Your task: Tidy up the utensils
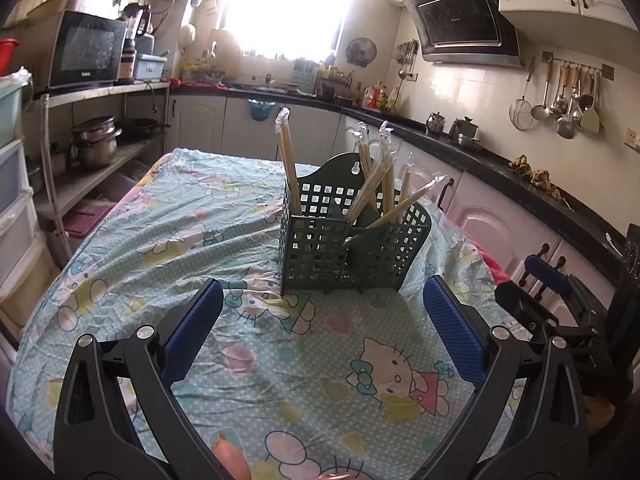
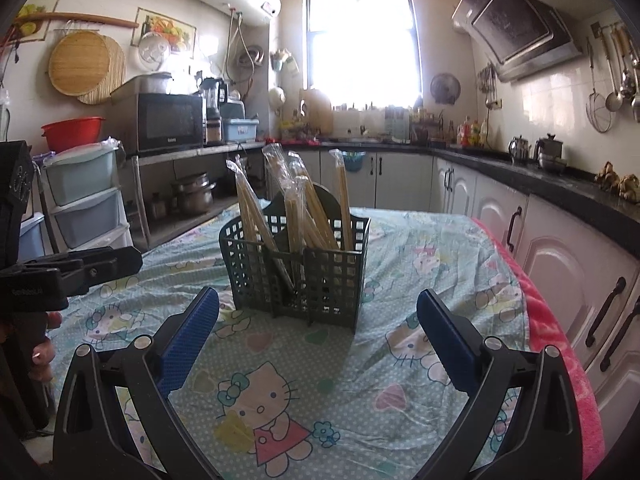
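While both tools hover low over the table [image 1: 120, 240], the left hand-held gripper [image 1: 322, 332] stands with its blue-padded jaws spread wide and nothing between them. The right hand-held gripper [image 2: 318, 338] is likewise spread wide and empty. Both face a dark green utensil caddy [image 1: 348, 240], a perforated plastic basket with a raised back plate and several compartments, standing upright near the middle of the table on a pale blue cartoon-cat tablecloth [image 2: 420, 264]. Plastic-wrapped chopsticks [image 1: 289, 164] stand inside it: from the left wrist view, one pair leans alone in the left compartment, while the others fan out at various tilts from the right compartments. From the right wrist view the same bundles [image 2: 308, 208] crowd the caddy [image 2: 296, 264], their wrapped tips rising above its rim. Neither gripper touches the caddy; each is near it. A range hood [image 1: 464, 20] hangs on the wall to the right, and a microwave [image 2: 170, 122] sits on a shelf to the left.
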`<state>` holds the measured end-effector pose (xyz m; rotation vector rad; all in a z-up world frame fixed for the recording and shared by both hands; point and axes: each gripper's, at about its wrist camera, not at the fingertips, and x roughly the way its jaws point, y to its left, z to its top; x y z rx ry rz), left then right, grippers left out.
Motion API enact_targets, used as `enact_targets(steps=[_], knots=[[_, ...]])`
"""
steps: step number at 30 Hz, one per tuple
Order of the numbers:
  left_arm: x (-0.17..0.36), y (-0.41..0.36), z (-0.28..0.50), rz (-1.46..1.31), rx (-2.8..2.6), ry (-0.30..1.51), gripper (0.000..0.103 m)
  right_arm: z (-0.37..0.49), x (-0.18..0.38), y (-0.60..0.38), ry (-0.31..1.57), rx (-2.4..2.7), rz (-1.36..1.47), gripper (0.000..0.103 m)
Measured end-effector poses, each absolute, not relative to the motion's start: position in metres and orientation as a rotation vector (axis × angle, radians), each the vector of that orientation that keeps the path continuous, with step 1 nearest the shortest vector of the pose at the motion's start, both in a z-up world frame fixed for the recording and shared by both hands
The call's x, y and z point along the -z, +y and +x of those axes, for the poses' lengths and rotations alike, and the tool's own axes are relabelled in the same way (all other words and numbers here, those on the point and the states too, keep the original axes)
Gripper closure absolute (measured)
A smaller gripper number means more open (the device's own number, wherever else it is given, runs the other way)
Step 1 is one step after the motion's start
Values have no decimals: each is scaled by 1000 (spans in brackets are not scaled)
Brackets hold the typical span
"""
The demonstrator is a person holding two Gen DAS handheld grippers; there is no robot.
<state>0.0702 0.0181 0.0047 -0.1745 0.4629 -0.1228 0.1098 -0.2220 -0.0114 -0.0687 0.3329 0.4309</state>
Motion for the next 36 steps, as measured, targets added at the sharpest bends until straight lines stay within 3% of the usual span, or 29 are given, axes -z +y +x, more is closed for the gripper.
enact_targets(steps=[36], knots=[[10, 18, 57, -163, 50, 378, 11, 93, 36, -233, 231, -311, -39, 6]])
